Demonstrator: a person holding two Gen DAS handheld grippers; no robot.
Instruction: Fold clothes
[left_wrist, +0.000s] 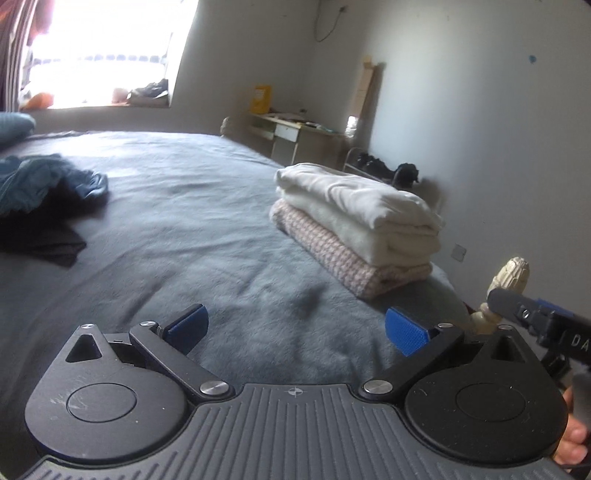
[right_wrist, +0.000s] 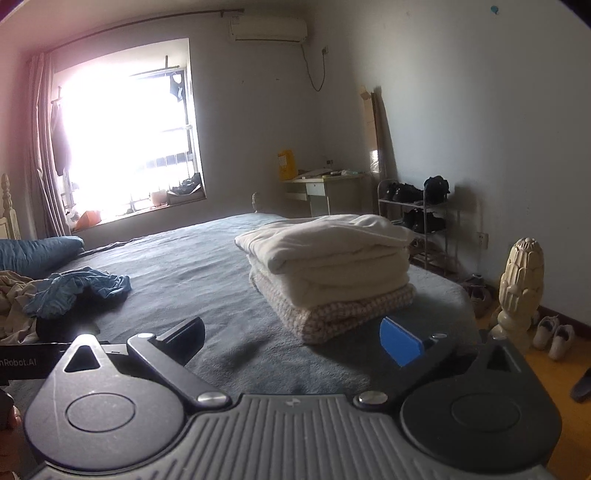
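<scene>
Nearest, the left gripper (left_wrist: 297, 334) hangs over the bed (left_wrist: 192, 206) with its jaws wide and nothing between them; the right gripper (right_wrist: 291, 341) is the same, jaws spread and empty over bare cover. Neither holds cloth, which fits a pause between garments: both tools are free to take up the next piece. Just beyond the right gripper, near the bed's right edge, sits the stack (right_wrist: 328, 269) of folded clothes, a white piece on top, a cream one under it and a pinkish knit at the bottom. It is probably kept to that side so that the middle of the bed is clear as a folding surface. Across the bed to the left, well apart from the stack, lies the pile (right_wrist: 79, 288) of unfolded clothes, a crumpled blue garment over something dark, with a beige piece at the edge; that looks like the supply yet to be worked. A carved bedpost (right_wrist: 519, 288) stands at the right corner. Farther off are a desk (right_wrist: 325, 190), a shoe rack (right_wrist: 413, 210) and a bright window (right_wrist: 125, 140).
</scene>
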